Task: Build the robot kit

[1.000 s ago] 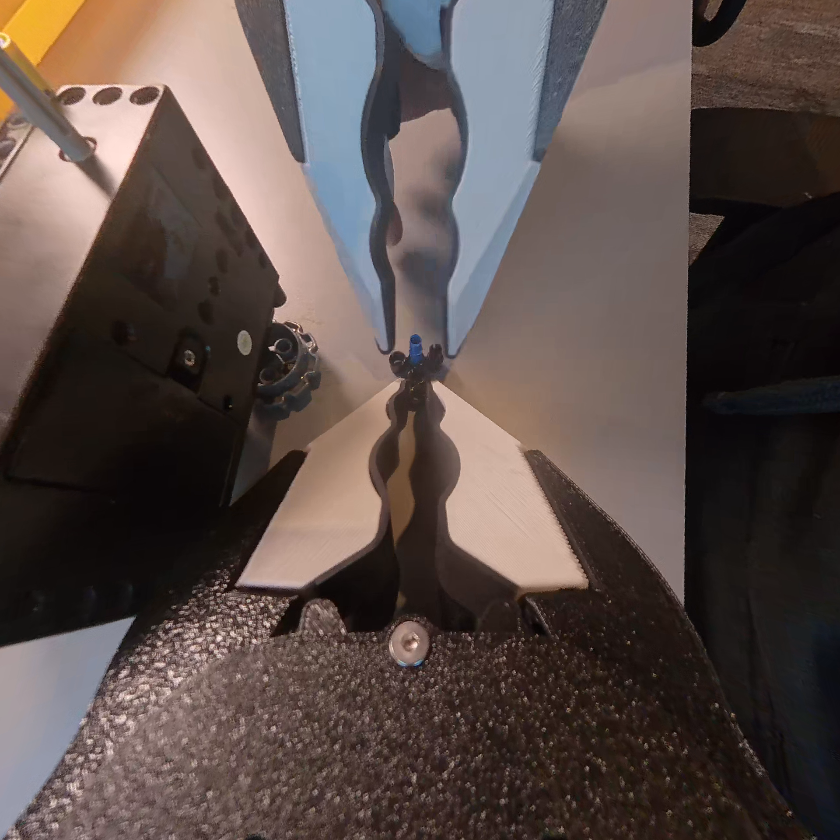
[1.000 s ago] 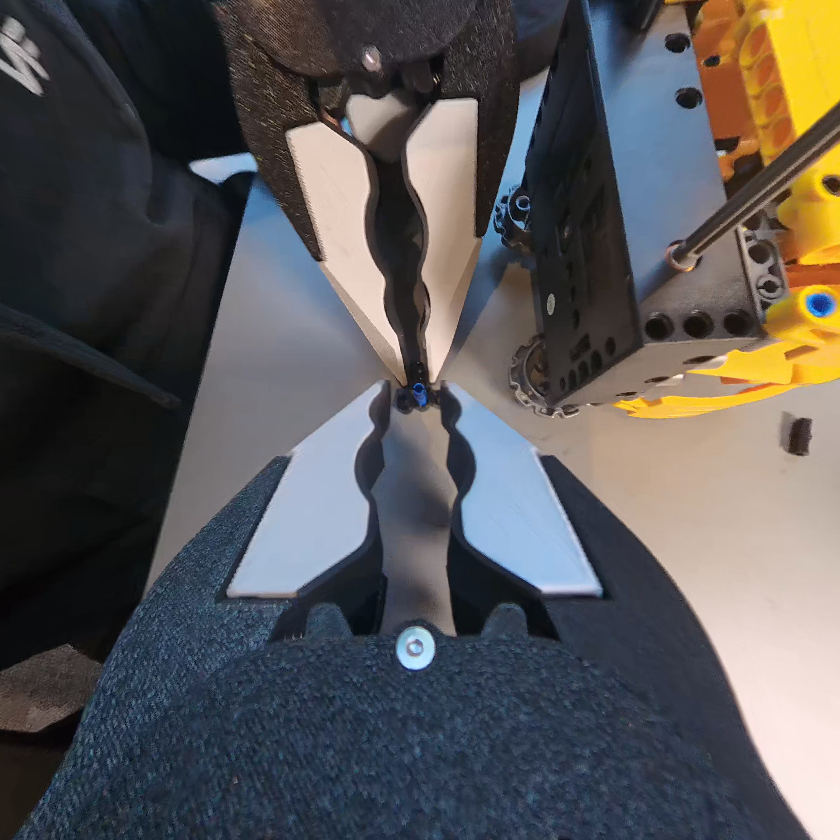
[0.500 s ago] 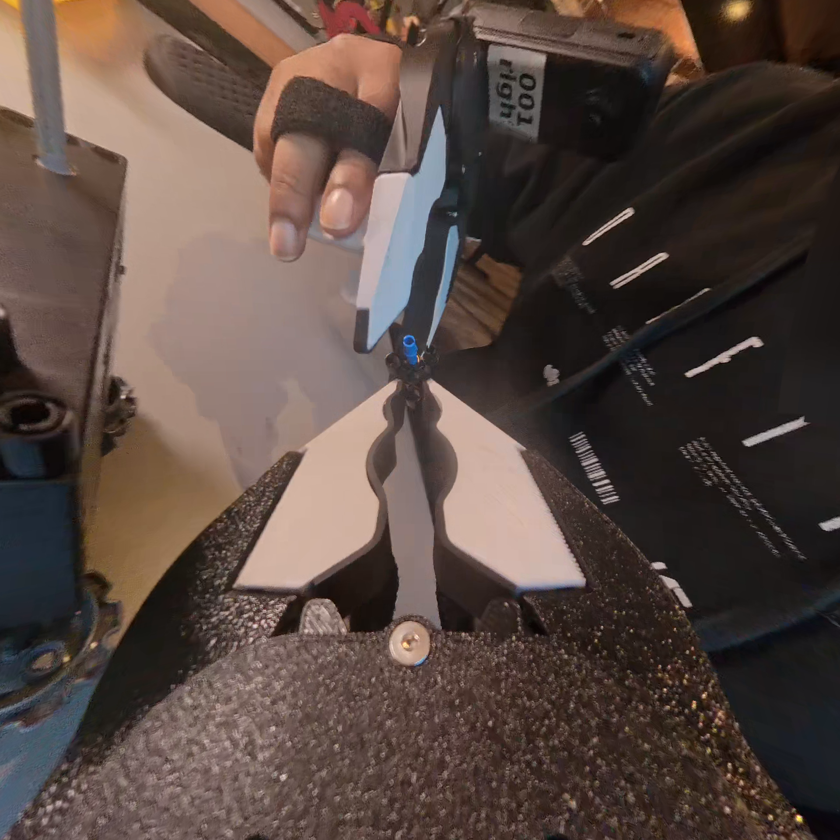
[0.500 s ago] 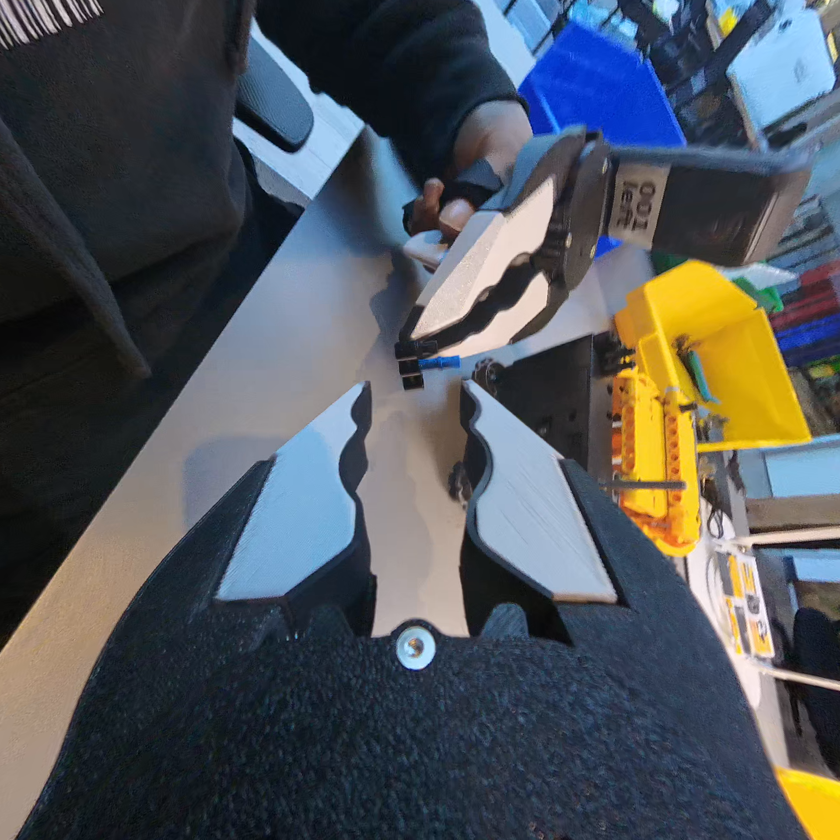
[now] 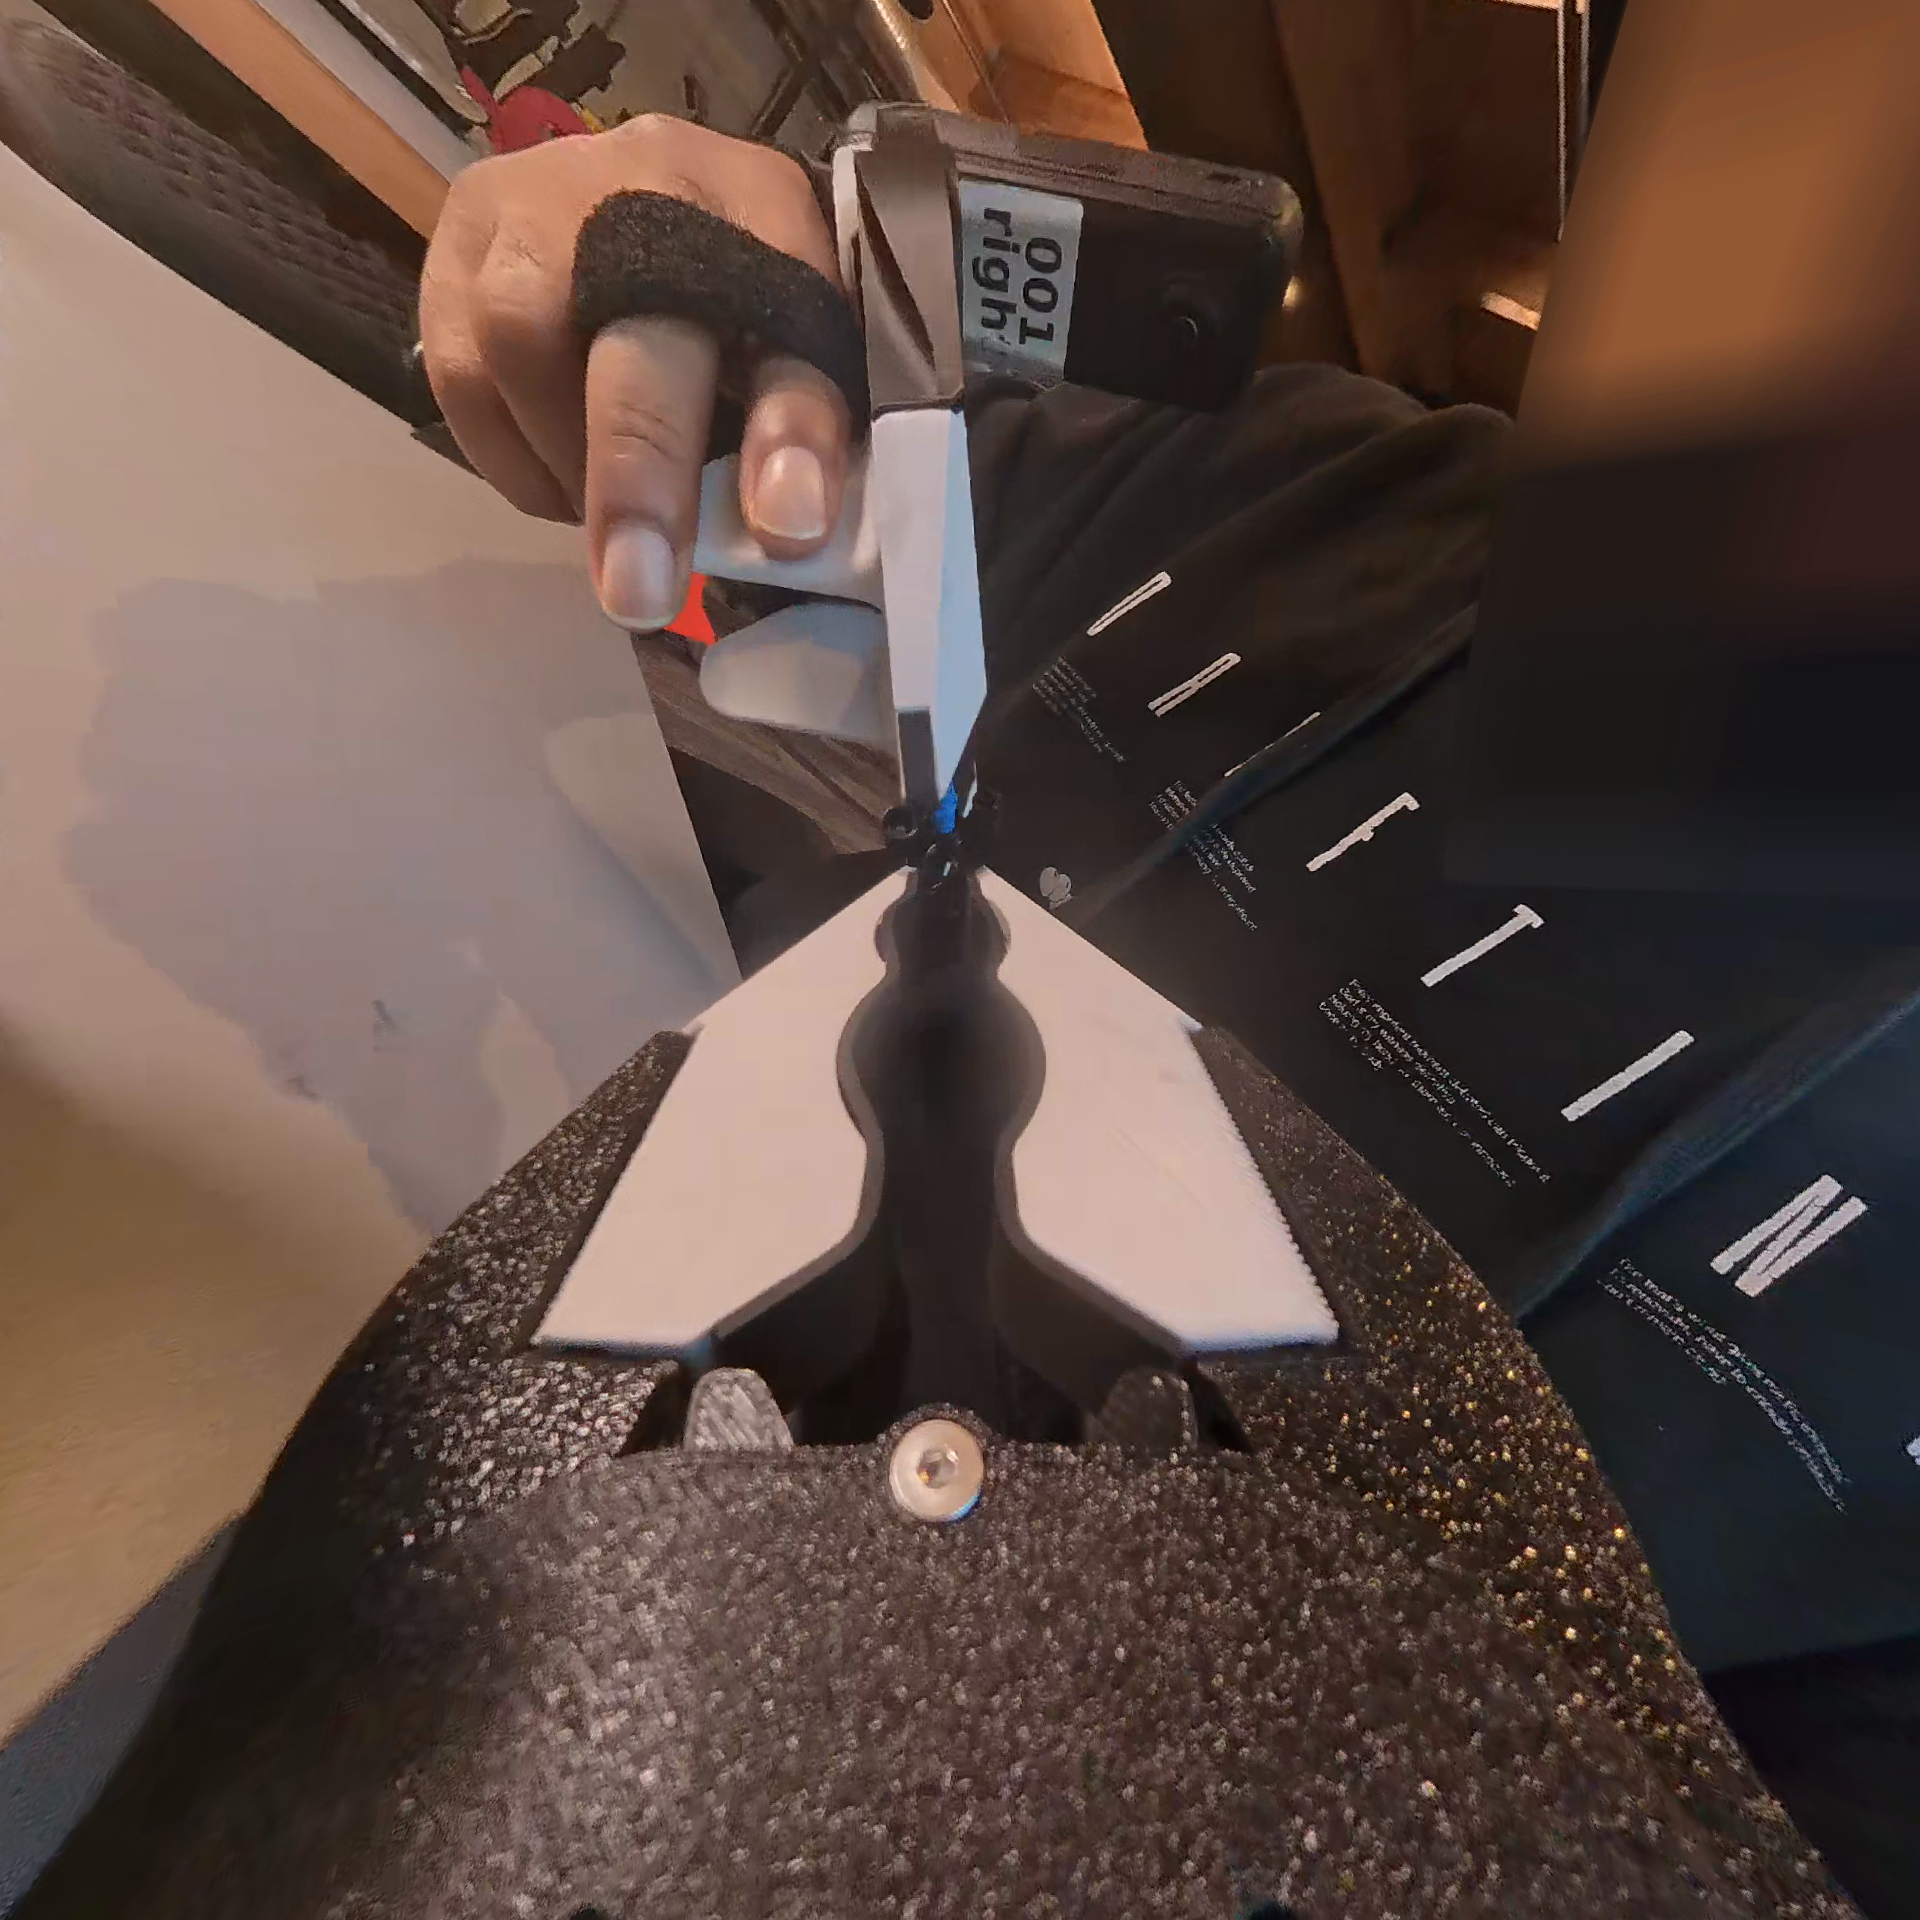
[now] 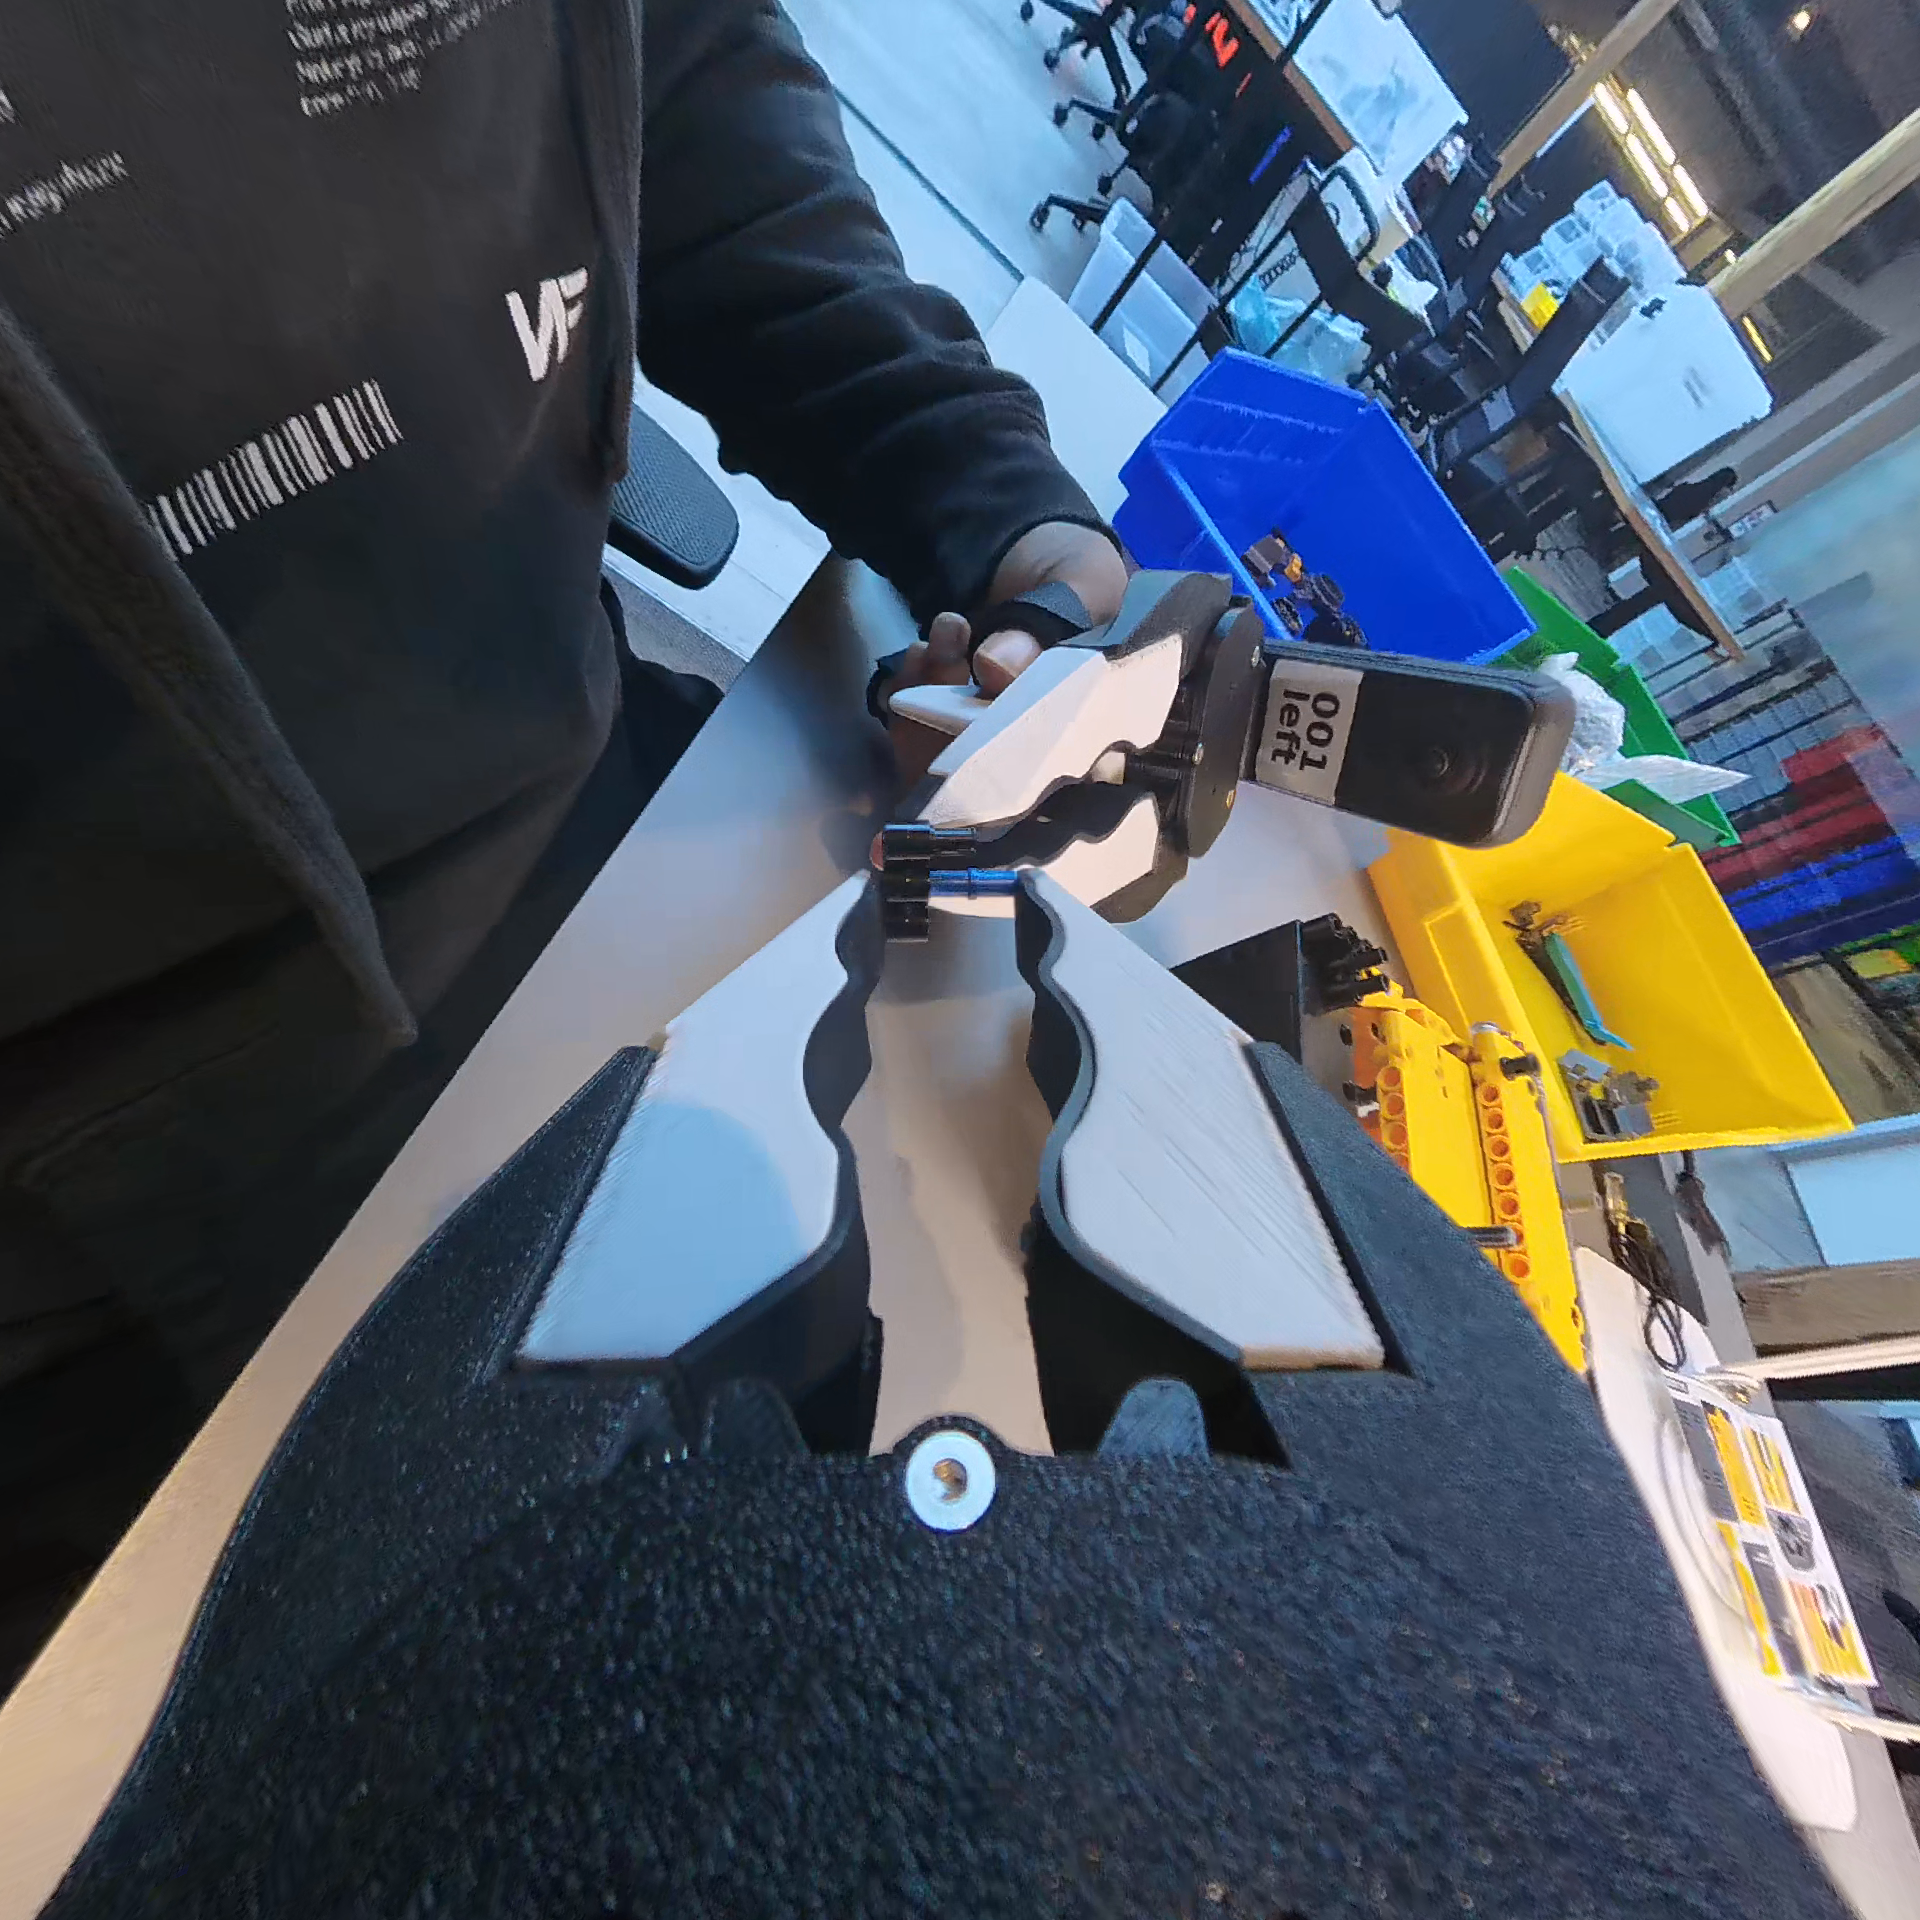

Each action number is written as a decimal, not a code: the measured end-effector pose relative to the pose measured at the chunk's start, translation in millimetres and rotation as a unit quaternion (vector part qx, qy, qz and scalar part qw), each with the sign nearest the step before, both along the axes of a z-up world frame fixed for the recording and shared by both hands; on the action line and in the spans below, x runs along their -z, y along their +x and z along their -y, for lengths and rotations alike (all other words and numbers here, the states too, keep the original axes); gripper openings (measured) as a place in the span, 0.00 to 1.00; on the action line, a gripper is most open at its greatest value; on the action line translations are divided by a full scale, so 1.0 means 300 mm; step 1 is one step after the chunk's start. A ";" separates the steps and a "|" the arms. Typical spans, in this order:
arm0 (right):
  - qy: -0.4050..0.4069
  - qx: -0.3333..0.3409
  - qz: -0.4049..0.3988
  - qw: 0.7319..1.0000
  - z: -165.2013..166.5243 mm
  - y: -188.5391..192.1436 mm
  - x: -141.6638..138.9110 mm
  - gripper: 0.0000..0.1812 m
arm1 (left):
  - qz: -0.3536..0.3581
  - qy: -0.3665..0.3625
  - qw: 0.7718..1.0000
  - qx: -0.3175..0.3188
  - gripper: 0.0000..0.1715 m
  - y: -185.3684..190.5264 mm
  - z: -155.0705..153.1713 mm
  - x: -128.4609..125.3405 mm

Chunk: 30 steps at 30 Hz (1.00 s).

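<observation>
My left gripper [image 5: 943, 878] is shut on a small black connector piece [image 5: 935, 836] with a blue pin [image 5: 945, 816] sticking out of it, held in the air off the table edge. My right gripper [image 6: 943, 888] is open, its jaws on either side of the blue pin [image 6: 971, 883]. Its left fingertip is at the black piece [image 6: 904, 883]. The left gripper also shows in the right wrist view [image 6: 966, 831], held by a hand. The right gripper [image 5: 930, 623] appears edge-on in the left wrist view, just above the piece.
A grey table [image 6: 727, 790] lies below. On it are a black block [image 6: 1257, 977], a yellow and orange brick-built model [image 6: 1455, 1122], a yellow bin [image 6: 1621, 935], a blue bin [image 6: 1320, 499], a green bin [image 6: 1621, 686] and a printed sheet [image 6: 1766, 1538]. A person in black stands close. The black block [image 6: 1257, 977] sits 10 centimetres or so from the ends of my right fingers.
Both grippers have lifted off the table and tilted up toward the person. The right gripper has opened wider around the pin. The left gripper still holds the black piece.
</observation>
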State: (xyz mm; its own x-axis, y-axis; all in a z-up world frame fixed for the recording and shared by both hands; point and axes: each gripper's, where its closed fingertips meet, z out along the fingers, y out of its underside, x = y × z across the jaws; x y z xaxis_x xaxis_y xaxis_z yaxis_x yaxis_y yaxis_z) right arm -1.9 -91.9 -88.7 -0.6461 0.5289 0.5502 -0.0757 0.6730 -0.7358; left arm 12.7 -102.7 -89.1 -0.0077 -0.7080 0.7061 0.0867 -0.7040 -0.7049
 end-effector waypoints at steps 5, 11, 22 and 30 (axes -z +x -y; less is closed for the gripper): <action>-0.021 0.007 0.017 1.000 -0.005 0.001 0.000 0.13 | 0.004 0.000 1.000 -0.010 0.02 0.000 -0.008 -0.002; -0.171 0.066 0.052 0.982 -0.055 -0.030 -0.031 0.13 | -0.082 0.140 0.972 -0.172 0.11 -0.049 -0.073 -0.032; -0.317 0.073 0.092 0.941 -0.054 -0.076 -0.099 0.14 | -0.194 0.259 0.918 -0.231 0.04 -0.071 -0.063 -0.078; -0.337 0.072 0.111 0.932 -0.053 -0.070 -0.091 0.14 | -0.134 0.247 0.929 -0.242 0.04 -0.080 -0.056 -0.107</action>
State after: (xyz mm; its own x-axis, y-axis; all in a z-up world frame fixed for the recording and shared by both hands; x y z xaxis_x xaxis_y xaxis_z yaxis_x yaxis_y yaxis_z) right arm -23.1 -76.1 -61.3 -0.6009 0.7956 -0.0765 0.1840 0.0446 -0.9819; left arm -11.2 -85.8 -57.0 0.5251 -0.8208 0.2249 0.0836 -0.2133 -0.9734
